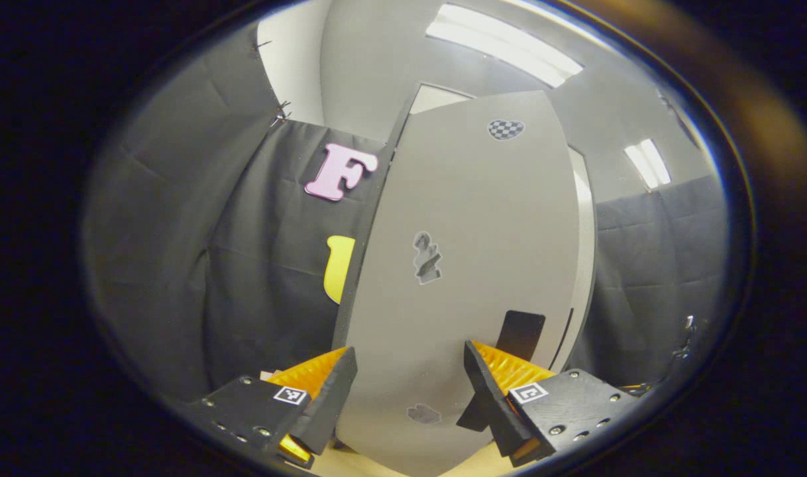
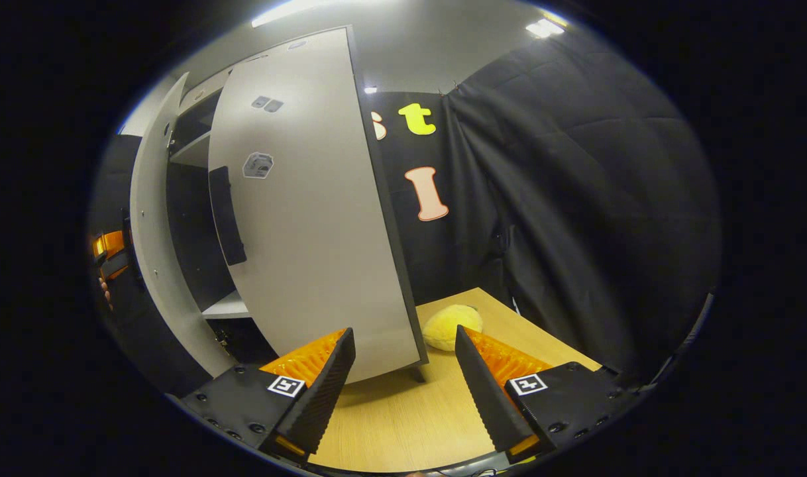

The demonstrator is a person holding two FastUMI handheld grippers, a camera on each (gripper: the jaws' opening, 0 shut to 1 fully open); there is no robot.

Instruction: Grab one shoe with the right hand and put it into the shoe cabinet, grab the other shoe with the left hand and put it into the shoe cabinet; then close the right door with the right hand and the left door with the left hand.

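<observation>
The shoe cabinet's left door [image 1: 470,265] is a grey panel with small stickers, very close in front of my left gripper [image 1: 409,350]. That gripper is open, its fingers either side of the panel's lower part, nothing held. The door's black handle [image 1: 519,334] sits just above the right-hand finger. In the right gripper view the right door [image 2: 311,252] stands partly open, with its black handle [image 2: 226,215] on the inner edge. The left door [image 2: 150,252] stands ajar at the left. My right gripper [image 2: 403,331] is open and empty, low in front of the right door's bottom corner.
Between the doors the cabinet's interior is dark, with a pale shelf [image 2: 228,306] showing. A yellow fluffy object [image 2: 451,326] lies on the wooden table [image 2: 410,411] behind the right door. The left gripper [image 2: 108,255] and a hand show beyond the left door. Black cloth walls surround the booth.
</observation>
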